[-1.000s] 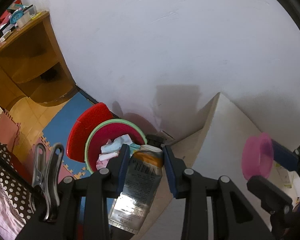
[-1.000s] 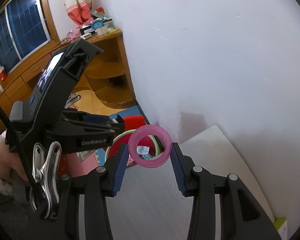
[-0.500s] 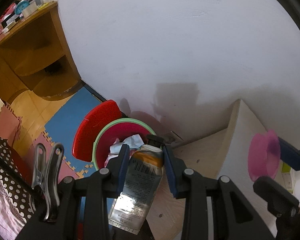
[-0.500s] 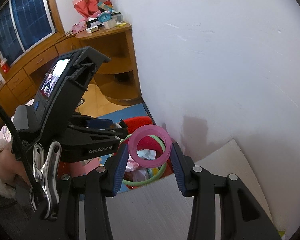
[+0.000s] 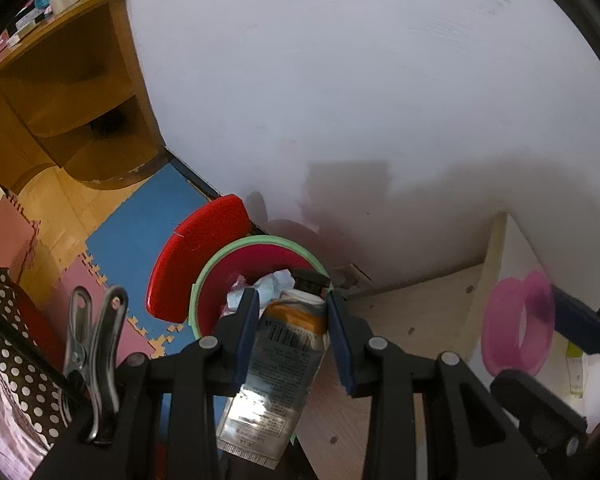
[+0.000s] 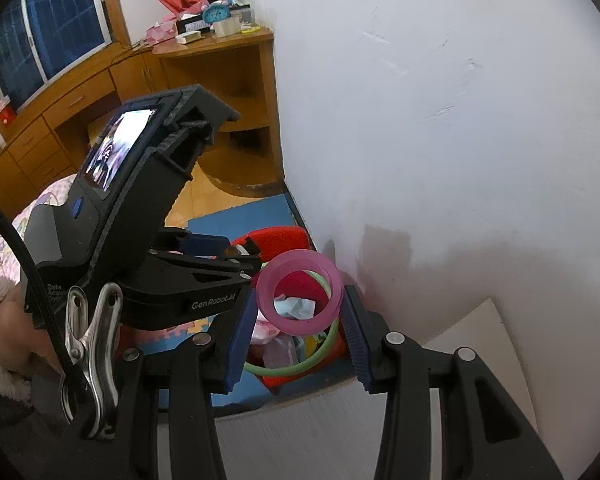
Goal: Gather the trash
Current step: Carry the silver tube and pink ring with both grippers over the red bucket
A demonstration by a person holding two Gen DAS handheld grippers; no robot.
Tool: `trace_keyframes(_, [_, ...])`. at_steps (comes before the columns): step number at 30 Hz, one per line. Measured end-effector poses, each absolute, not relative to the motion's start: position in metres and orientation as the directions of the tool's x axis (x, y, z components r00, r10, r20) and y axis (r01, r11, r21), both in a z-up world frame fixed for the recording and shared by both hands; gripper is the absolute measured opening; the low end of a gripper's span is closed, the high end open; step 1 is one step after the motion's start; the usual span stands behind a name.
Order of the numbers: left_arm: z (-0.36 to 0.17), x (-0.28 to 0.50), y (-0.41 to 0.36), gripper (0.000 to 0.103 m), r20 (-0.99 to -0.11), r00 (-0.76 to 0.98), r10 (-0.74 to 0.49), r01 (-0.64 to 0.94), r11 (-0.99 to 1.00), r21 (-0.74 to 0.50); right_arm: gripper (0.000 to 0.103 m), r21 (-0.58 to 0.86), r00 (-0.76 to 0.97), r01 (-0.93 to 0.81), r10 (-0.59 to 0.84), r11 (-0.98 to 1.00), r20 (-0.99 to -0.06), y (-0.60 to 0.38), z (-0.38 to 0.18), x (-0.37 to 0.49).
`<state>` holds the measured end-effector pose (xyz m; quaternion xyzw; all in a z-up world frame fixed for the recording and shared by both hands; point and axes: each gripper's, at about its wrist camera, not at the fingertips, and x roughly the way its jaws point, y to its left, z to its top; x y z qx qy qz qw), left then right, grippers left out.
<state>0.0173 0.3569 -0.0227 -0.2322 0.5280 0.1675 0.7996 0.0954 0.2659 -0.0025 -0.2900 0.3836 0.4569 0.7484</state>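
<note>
Left wrist view: my left gripper [image 5: 290, 322] clamps a tube [image 5: 278, 364] above the red bin [image 5: 216, 300]. My right gripper [image 6: 298, 316] grips a pink ring [image 6: 300, 294], seemingly over that bin.

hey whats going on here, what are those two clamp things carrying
A person is collecting trash with tongs in each hand. The left tongs grip a squeezed tube, its black cap pointing at the red bin on the floor. The right tongs pinch a pink ring above that bin, which already holds crumpled paper. Both items are over or near the bin, not yet dropped.
</note>
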Motion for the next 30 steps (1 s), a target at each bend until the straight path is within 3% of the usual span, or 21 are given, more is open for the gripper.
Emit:
trace_keyframes(17, [-0.073,0.004,0.42,0.035,-0.936,0.353,0.0,-0.608,0.76,-0.229,0.043,-0.057,0.217,-0.93,0.415,0.364,-0.884,0.324,-0.032,0.117])
trace_keyframes(25, [-0.104,0.003,0.444,0.035,-0.933,0.354,-0.064,-0.651,0.7,-0.295,0.043,-0.089,0.18,-0.961,0.344,0.263,-0.922,0.363,-0.057,0.121])
trace_keyframes(30, [-0.117,-0.003,0.465,0.035,-0.926,0.37,-0.079,-0.712,0.616,-0.337,0.043,-0.027,0.117,-0.958,0.306,0.285,-0.945,0.385,-0.076,0.131])
